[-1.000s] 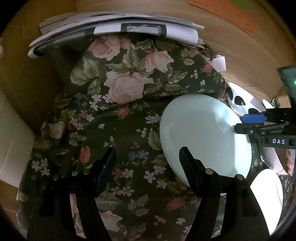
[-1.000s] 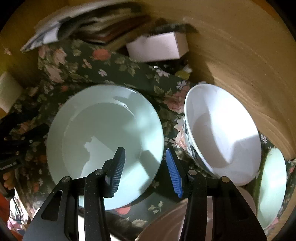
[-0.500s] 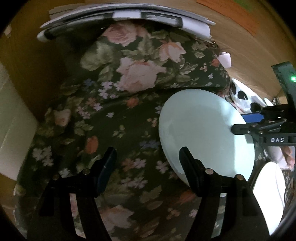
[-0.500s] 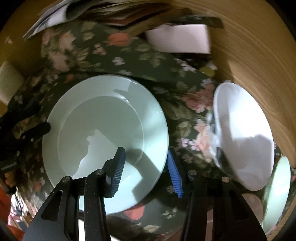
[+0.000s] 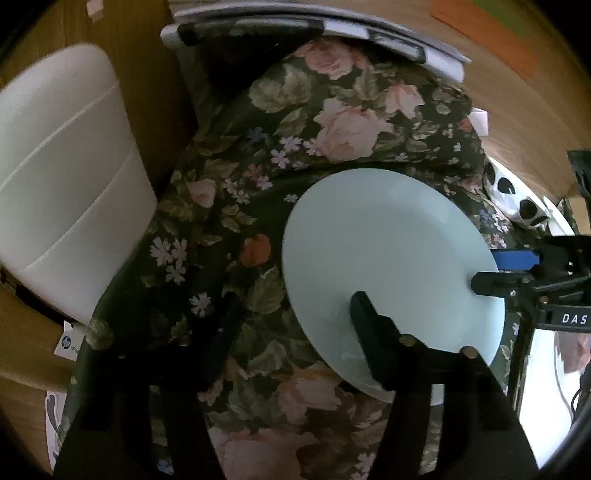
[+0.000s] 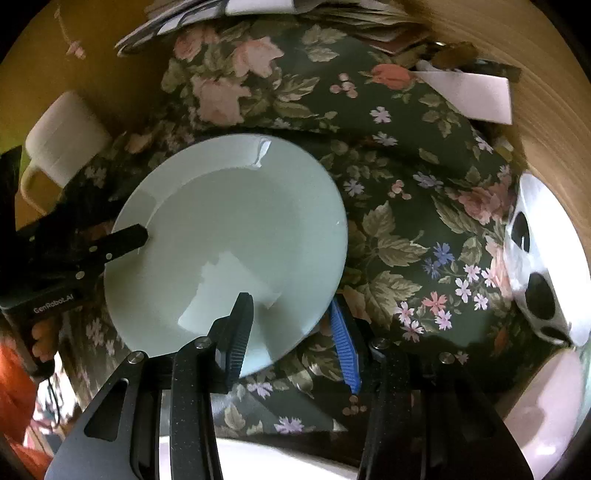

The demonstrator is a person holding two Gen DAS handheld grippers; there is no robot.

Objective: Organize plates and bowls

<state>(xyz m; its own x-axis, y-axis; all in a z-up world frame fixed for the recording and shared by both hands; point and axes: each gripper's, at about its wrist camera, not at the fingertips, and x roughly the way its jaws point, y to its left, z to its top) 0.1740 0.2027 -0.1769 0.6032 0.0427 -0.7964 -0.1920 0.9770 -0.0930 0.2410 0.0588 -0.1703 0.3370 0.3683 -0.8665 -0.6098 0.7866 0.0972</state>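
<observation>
Plate: 1 pale green plate (image 6: 229, 229) lies on a dark floral cloth (image 6: 399, 206), near the middle of the right wrist view and right of centre in the left wrist view.
Left tongs: the left gripper (image 5: 293, 299) straddles the plate's near-left rim, with 1 black finger (image 5: 369, 325) over the plate's face and the other over the cloth beside it; the jaws have just been closing, the rim is between them, and they are not yet clamped on it.
Right tongs: the right gripper (image 6: 290, 301) straddles the opposite rim, its black ribbed finger (image 6: 240, 332) over the plate's face and its blue finger (image 6: 343, 343) just outside the edge, low against the cloth; the fingers stand apart, released, not pinching the rim.
Seen from the side: in the left wrist view the blue finger's tip runs behind the plate's edge while the black finger lies over it.
Spotted bowl: 1 white bowl with black spots (image 6: 543, 266) sits at the cloth's right edge, well apart from the plate.
Mug: 1 white mug (image 6: 62, 136) stands at the cloth's left side, near the plate's far-left rim.
Papers: a stack of papers (image 5: 314, 22) lies at the far end of the cloth.
Surface: wooden top (image 6: 546, 103) shows around the cloth.
</observation>
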